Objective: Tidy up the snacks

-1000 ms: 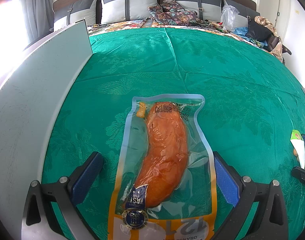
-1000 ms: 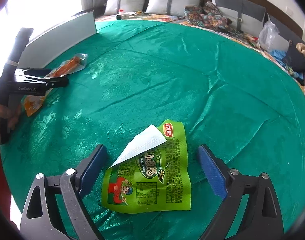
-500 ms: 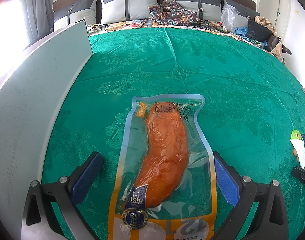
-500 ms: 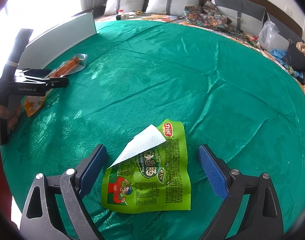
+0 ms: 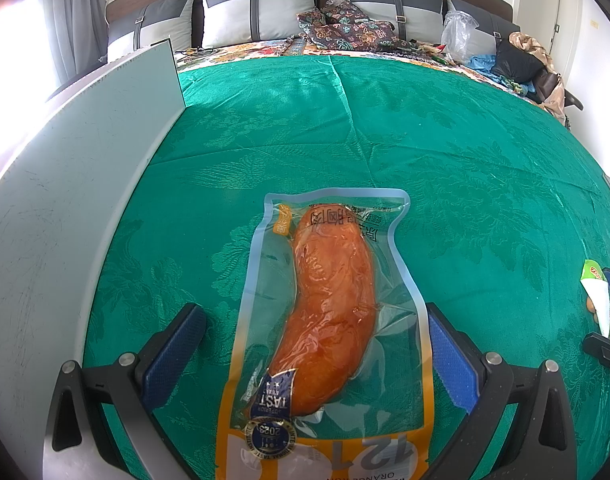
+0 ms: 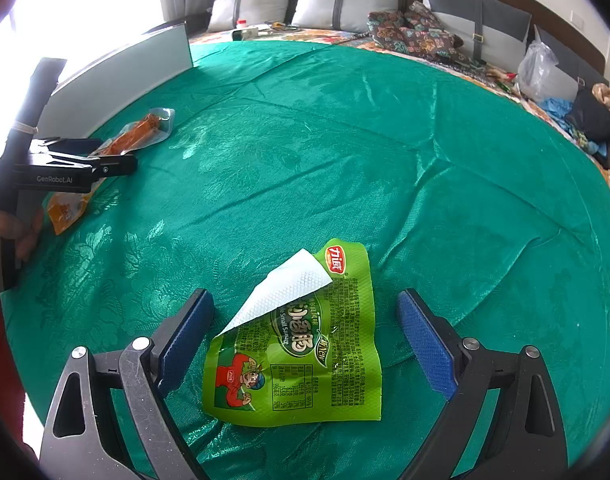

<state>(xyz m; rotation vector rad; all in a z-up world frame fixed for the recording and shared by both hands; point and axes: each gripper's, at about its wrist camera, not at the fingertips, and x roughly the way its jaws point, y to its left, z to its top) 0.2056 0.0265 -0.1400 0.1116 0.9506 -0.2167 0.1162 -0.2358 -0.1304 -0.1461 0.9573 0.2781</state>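
A clear and orange vacuum pack holding an orange sausage [image 5: 329, 320] lies flat on the green cloth. My left gripper [image 5: 317, 344] is open, its blue pads on either side of the pack, not touching it. A green snack packet [image 6: 301, 344] with a folded white corner lies between the open blue pads of my right gripper [image 6: 305, 336]. In the right wrist view the sausage pack [image 6: 133, 138] and the left gripper [image 6: 81, 164] show at the far left. The green packet [image 5: 599, 300] shows at the right edge of the left wrist view.
A grey-white board [image 5: 65, 208] stands upright along the left side of the green cloth [image 5: 385, 140]. Grey pillows [image 5: 257, 12], patterned fabric, a plastic bag [image 5: 459, 34] and clothes lie at the back.
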